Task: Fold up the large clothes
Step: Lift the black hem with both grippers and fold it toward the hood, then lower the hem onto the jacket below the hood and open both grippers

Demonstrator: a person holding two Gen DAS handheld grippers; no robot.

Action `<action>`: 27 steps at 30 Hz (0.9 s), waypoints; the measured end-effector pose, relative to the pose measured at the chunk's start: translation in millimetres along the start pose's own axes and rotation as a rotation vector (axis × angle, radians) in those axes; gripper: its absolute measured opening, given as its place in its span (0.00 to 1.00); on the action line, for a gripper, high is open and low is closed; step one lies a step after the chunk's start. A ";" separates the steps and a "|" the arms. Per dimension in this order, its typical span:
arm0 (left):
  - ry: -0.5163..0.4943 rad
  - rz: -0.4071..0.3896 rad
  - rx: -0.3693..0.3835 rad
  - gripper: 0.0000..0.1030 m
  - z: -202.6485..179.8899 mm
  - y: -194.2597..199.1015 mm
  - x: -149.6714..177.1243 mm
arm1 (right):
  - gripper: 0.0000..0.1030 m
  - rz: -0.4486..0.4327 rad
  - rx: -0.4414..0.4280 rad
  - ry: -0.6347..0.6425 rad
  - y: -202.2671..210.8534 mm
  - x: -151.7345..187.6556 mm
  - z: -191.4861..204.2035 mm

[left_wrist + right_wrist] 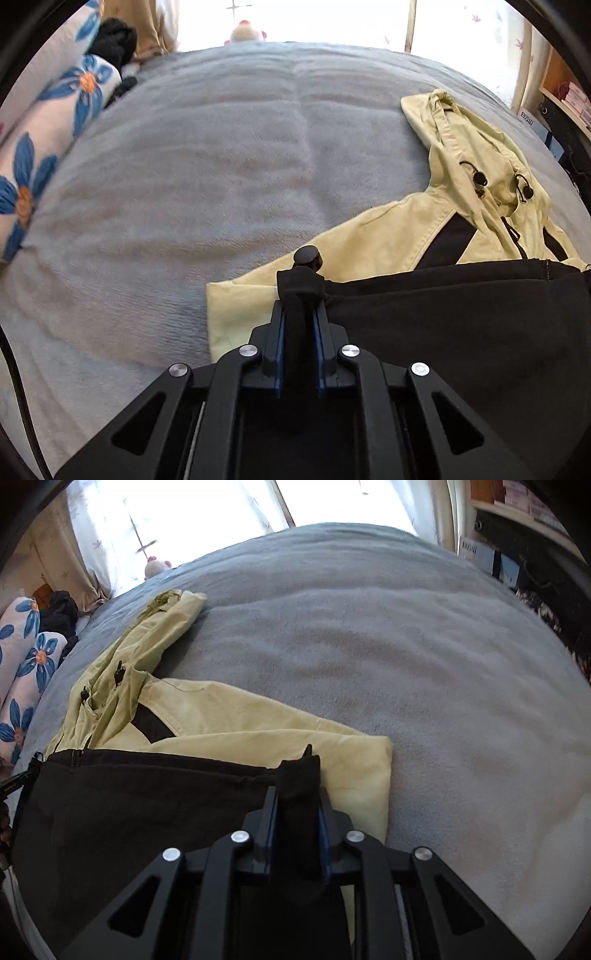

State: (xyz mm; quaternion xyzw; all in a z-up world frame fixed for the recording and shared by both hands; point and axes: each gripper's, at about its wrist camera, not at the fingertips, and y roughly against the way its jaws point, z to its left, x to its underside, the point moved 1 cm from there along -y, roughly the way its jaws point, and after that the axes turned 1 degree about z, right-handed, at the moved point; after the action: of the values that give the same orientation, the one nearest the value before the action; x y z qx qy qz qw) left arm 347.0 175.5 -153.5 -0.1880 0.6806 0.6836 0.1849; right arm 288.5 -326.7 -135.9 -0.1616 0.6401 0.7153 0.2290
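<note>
A pale yellow and black hooded jacket [406,225] lies spread on a grey blanket, hood [461,147] away from me. Its black lower part [461,314] is folded up over the yellow chest. My left gripper [300,310] is shut on the left corner of this black hem, and a round cord stopper [306,255] sticks up just past the tips. In the right wrist view, my right gripper [297,794] is shut on the other corner of the black hem [129,794], above the yellow sleeve [332,753]. The hood [159,627] points to the far left.
The grey blanket [184,184] covers the bed [406,646] widely around the jacket. Floral pillows [48,122] and a dark garment [114,37] lie at the left edge. A plush toy [245,33] sits by the bright window. Shelves [517,509] stand at the right.
</note>
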 end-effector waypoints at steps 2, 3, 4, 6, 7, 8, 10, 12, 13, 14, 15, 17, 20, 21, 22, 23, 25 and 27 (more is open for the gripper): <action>0.017 -0.036 0.002 0.09 4.0 14.0 -2.8 | 0.15 -0.054 -0.005 -0.004 15.3 -2.2 1.0; 0.028 -0.056 0.006 0.09 4.7 21.3 -6.2 | 0.15 -0.081 -0.013 -0.009 23.4 -4.8 1.5; 0.044 -0.080 0.013 0.09 6.8 30.8 -9.6 | 0.15 -0.111 -0.019 -0.013 31.8 -9.0 2.6; 0.072 -0.116 0.014 0.09 8.0 42.2 -19.1 | 0.15 -0.151 -0.014 -0.015 40.5 -17.8 5.6; 0.085 -0.133 0.009 0.08 8.4 46.2 -24.7 | 0.15 -0.174 -0.009 -0.017 43.9 -24.1 7.6; 0.098 -0.146 0.001 0.08 8.2 48.1 -30.5 | 0.15 -0.188 -0.004 -0.023 44.4 -29.9 9.2; 0.111 -0.162 -0.021 0.08 4.0 44.5 -40.9 | 0.15 -0.202 0.010 -0.044 39.3 -42.7 10.1; 0.126 -0.157 -0.047 0.08 -0.5 33.3 -49.7 | 0.15 -0.190 0.027 -0.070 25.0 -52.7 9.9; 0.133 -0.153 -0.060 0.07 -2.5 25.4 -52.6 | 0.15 -0.182 0.037 -0.078 18.3 -55.0 10.1; 0.139 -0.143 -0.076 0.07 -4.7 15.9 -54.8 | 0.15 -0.169 0.048 -0.084 9.8 -56.7 10.2; 0.140 -0.136 -0.086 0.07 -6.8 7.7 -56.2 | 0.15 -0.152 0.064 -0.084 -1.1 -57.9 10.8; 0.133 -0.108 -0.104 0.07 -9.3 -14.3 -55.1 | 0.15 -0.106 0.101 -0.075 -23.9 -56.9 11.3; 0.118 -0.065 -0.114 0.08 -11.0 -44.3 -44.1 | 0.15 -0.036 0.134 -0.067 -53.7 -49.5 9.5; 0.118 -0.068 -0.115 0.08 -11.4 -49.2 -39.9 | 0.16 -0.031 0.138 -0.068 -57.4 -46.7 9.0; 0.125 -0.080 -0.114 0.09 -11.1 -51.4 -36.7 | 0.17 -0.031 0.143 -0.071 -59.1 -44.7 8.8; 0.131 -0.084 -0.110 0.09 -10.2 -52.2 -35.9 | 0.18 -0.030 0.150 -0.070 -59.7 -44.6 9.2; 0.132 -0.080 -0.104 0.12 -8.8 -50.6 -37.2 | 0.18 -0.019 0.171 -0.053 -57.4 -46.3 11.8; 0.130 -0.081 -0.108 0.16 -7.1 -41.4 -38.6 | 0.27 -0.019 0.212 -0.040 -47.0 -48.7 15.4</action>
State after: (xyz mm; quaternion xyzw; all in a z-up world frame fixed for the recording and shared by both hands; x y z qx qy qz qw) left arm 401.3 168.7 -169.5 -0.2688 0.6452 0.6976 0.1576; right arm 355.6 -313.8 -148.0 -0.1282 0.7059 0.6445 0.2643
